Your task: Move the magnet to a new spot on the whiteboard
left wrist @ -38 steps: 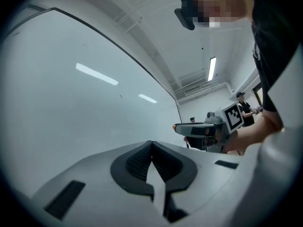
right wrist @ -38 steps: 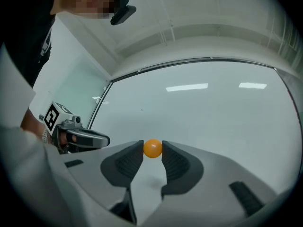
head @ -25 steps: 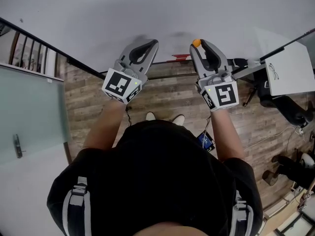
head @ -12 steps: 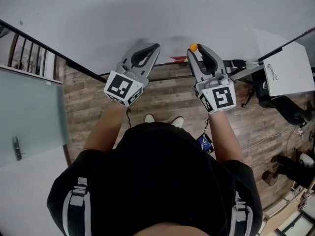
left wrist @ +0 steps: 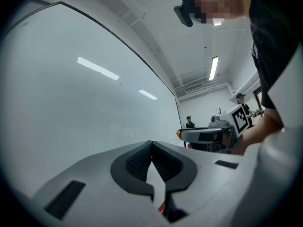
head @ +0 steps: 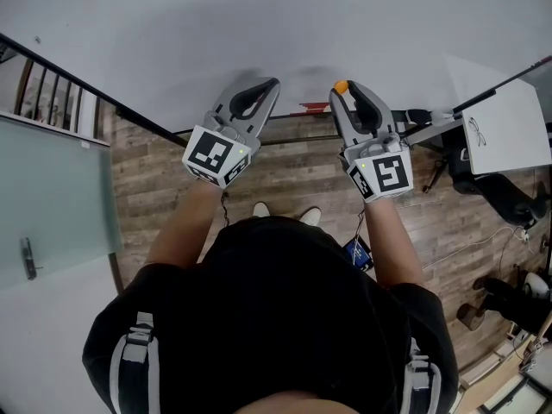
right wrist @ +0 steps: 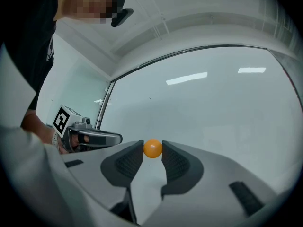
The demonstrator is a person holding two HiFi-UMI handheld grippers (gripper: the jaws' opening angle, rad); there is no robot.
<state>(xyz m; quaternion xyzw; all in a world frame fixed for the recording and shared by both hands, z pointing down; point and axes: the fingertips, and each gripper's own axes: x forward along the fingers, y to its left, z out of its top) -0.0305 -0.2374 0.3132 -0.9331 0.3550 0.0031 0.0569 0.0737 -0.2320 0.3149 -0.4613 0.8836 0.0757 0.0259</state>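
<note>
— Entry one, the largest?
— Whiteboard (head: 259, 24): white and bare. It fills the upper head view and stands ahead of both my claws. Below its lower edge is the wooden floor (head: 293, 166).
— Entry two?
— My left claw (head: 271, 83): raised to the board's lower part. Its jaws are brought together at the tips with nothing between them. Its marker cube (head: 213, 153) faces up toward my head.
— Entry three?
— My right claw (head: 343, 86): level with the left and near beside it, pointed at the same board. Its jaws are closed onto the magnet, one pad on each side.
— And the smallest?
— Magnet (right wrist: 152, 148): one, round, orange. It is pinched at the very tips of my right claw, in front of the board's lower part. I cannot tell whether it touches the board surface; the head view is too steep there.
</note>
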